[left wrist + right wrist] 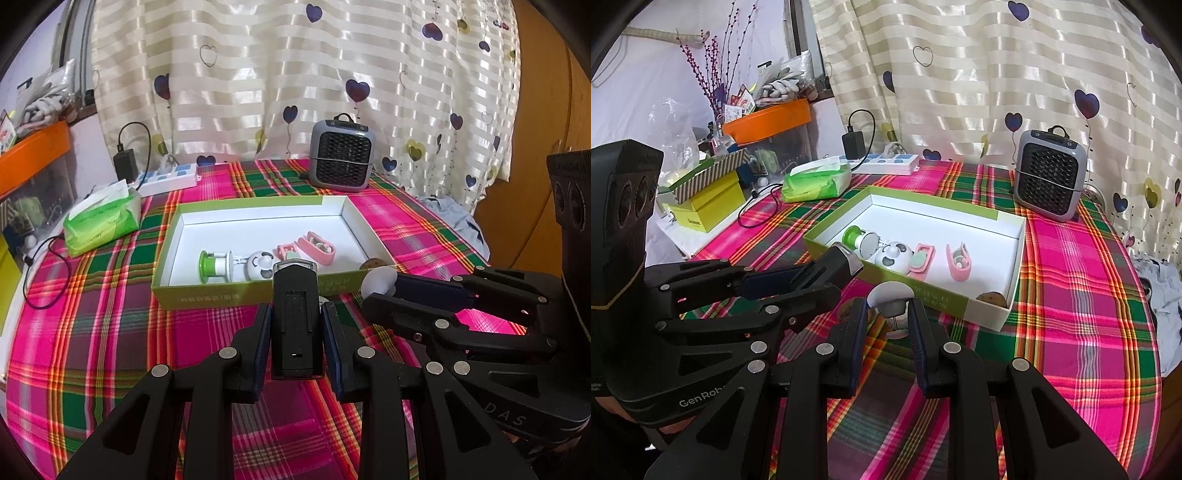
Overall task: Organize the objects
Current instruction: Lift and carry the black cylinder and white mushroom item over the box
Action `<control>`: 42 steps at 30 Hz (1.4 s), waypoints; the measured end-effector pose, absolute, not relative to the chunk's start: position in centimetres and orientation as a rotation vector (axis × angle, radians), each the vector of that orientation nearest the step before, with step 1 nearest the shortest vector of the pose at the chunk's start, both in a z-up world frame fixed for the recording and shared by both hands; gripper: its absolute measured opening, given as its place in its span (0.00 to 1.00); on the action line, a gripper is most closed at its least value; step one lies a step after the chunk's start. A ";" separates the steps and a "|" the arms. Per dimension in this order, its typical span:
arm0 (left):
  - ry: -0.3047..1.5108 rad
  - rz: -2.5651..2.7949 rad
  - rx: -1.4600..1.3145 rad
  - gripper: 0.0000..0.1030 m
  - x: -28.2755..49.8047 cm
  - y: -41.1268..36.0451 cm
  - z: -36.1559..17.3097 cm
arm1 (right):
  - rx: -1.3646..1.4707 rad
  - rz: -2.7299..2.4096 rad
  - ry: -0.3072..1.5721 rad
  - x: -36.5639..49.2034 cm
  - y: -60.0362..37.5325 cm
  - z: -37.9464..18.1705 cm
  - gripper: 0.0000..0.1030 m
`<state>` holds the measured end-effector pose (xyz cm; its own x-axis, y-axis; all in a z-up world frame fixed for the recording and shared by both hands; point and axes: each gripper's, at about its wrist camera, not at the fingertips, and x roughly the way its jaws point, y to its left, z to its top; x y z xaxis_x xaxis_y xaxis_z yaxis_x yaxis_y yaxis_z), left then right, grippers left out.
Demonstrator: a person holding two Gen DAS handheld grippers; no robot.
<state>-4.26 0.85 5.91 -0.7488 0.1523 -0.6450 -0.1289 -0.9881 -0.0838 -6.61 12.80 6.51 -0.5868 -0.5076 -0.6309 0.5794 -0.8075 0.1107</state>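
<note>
Held for boxing: our left gripper point(295, 314) clamps the black device point(294, 325); right gripper point(888, 314) pinches the white knob point(889, 293), both just short of the box's point(993, 314) near edge.

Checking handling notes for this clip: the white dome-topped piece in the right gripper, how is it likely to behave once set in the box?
The white dome-topped piece looks like rigid plastic, so probably stiff and light. Its rounded cap on a narrow stem suggests it may tip or roll when the right gripper releases it. The green box has raised walls that should likely contain it.
</note>
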 end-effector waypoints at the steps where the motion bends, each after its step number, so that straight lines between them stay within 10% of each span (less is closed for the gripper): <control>1: -0.049 2.804 -1.041 0.24 -4.4 0.8 5.9 | 0.892 -2.354 0.142 -6.8 12.8 6.5 0.23; 42: 0.021 2.810 -1.108 0.24 -12.8 -0.3 4.9 | 0.993 -2.345 0.175 -15.8 11.2 4.5 0.23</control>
<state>-12.82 -0.34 4.86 -0.7247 0.1067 -0.6808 -0.1170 -0.9926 -0.0311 -15.78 11.18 4.54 -0.5546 -0.4612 -0.6926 0.5591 -0.8230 0.1003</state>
